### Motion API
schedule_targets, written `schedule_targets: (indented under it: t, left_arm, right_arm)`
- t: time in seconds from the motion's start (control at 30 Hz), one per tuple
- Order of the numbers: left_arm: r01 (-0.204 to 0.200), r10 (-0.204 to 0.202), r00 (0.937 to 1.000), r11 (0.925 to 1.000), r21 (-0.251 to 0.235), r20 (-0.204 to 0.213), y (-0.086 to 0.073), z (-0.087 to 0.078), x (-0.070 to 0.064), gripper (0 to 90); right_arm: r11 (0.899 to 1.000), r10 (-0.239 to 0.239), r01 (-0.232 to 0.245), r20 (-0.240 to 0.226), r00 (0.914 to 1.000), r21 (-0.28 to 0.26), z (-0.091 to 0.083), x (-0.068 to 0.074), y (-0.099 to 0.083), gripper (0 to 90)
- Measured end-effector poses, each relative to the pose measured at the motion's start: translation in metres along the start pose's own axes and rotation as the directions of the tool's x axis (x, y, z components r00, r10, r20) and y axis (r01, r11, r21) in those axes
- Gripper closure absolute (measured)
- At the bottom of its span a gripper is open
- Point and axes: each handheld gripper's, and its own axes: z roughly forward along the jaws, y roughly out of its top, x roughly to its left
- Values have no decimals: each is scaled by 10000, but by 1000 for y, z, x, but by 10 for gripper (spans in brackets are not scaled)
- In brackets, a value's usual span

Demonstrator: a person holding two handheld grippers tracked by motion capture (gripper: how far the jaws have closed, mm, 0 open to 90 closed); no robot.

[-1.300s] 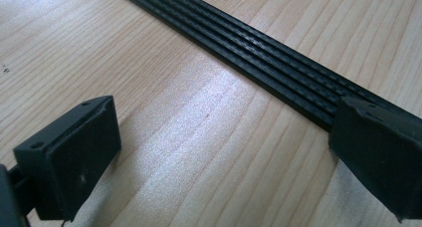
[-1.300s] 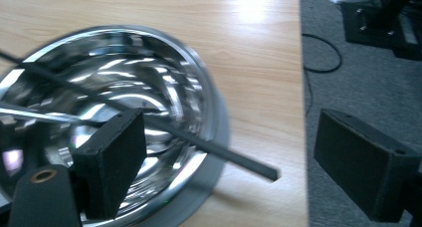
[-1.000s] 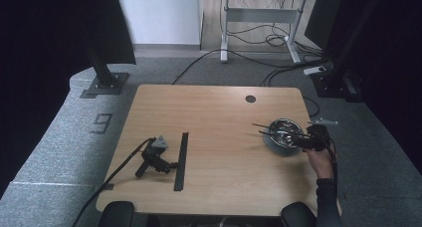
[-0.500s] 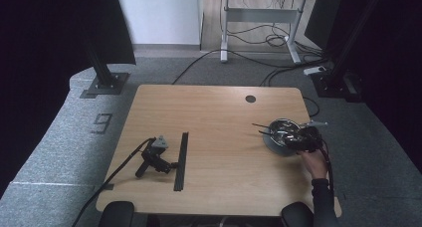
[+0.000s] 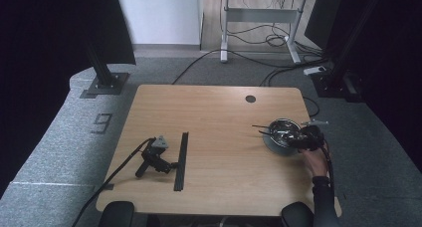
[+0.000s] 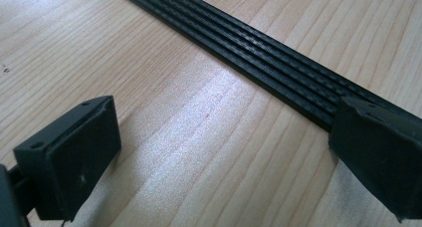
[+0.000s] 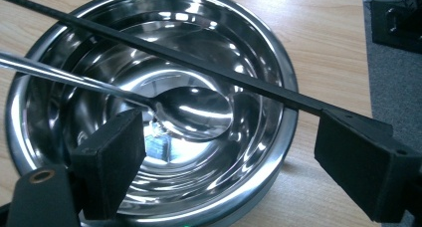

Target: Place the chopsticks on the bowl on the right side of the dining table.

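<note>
Table (image 5: 219, 112): light wood top with a round cable hole near its far right corner.

Left hand-held gripper (image 5: 171, 165): lies unattended on the table's near-left part, cable trailing off the near edge. Its jaws are spread wide, with bare wood between them in the left gripper view (image 6: 219, 162).

Black strip (image 5: 181, 160): long, flat and ribbed, lying on the table just beside the left hand-held gripper's right side; one jaw tip overlaps its edge in the left gripper view (image 6: 259, 53).

Steel bowl (image 5: 281, 135): sits upright near the table's right edge; a polished interior shows in the right gripper view (image 7: 149, 102).

Spoon (image 7: 194, 105): its head rests in the bowl's bottom, and its handle runs out over the rim.

Thin black rod (image 7: 189, 62): lies across the bowl's rim.

Right hand-held gripper (image 5: 304, 141): held by a hand (image 5: 314, 162) at the bowl's near-right rim. Jaws are spread, one over the bowl's interior, the other outside the rim (image 7: 239, 172). They pinch nothing.
</note>
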Motion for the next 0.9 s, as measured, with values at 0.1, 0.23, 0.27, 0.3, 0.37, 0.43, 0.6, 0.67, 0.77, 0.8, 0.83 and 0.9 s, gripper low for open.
schedule_targets:
  t: [0.1,0.23,0.27,0.3,0.37,0.43,0.6,0.67,0.77,0.8,0.83,0.9]
  left_arm:
    - [1,-1,10000,10000,-6,4,0,0,0,0]
    - [3,-3,10000,10000,-5,4,0,0,0,0]
    - [-2,2,10000,10000,0,1,0,0,0,0]
    - [2,-2,10000,10000,-2,1,0,0,0,0]
    - [0,0,10000,10000,-3,1,0,0,0,0]
    - [-2,2,10000,10000,-1,-1,0,0,0,0]
    - [-2,2,10000,10000,-6,4,0,0,0,0]
    - [-1,1,10000,10000,-1,-1,0,0,0,0]
    - [1,-1,10000,10000,-8,4,0,0,0,0]
    - [-1,1,10000,10000,-6,4,0,0,0,0]
    - [-1,1,10000,10000,-6,2,0,0,0,0]
    - [-3,3,10000,10000,-5,4,0,0,0,0]
  right_arm:
    - [10000,-3,3,39,10000,-25,1,-3,0,122]
    - [10000,0,1,75,10000,-48,3,-5,0,121]
    - [10000,3,-2,73,10000,-65,3,-6,0,121]
    - [10000,31,-31,78,10000,-74,4,-7,0,121]
    - [10000,63,-63,77,10000,-61,5,-8,0,121]
    - [10000,76,-76,65,10000,-41,6,-9,0,121]
    - [9999,107,-107,87,9999,-64,7,-11,0,121]
    - [10000,69,-68,84,9999,-36,7,-11,0,121]
    - [10000,33,-33,77,10000,12,8,-11,0,121]
    - [10000,24,-24,80,10000,19,8,-11,0,122]
    - [10000,20,-20,82,10000,14,8,-11,0,122]
    - [10000,15,-15,63,10000,7,5,-11,0,121]
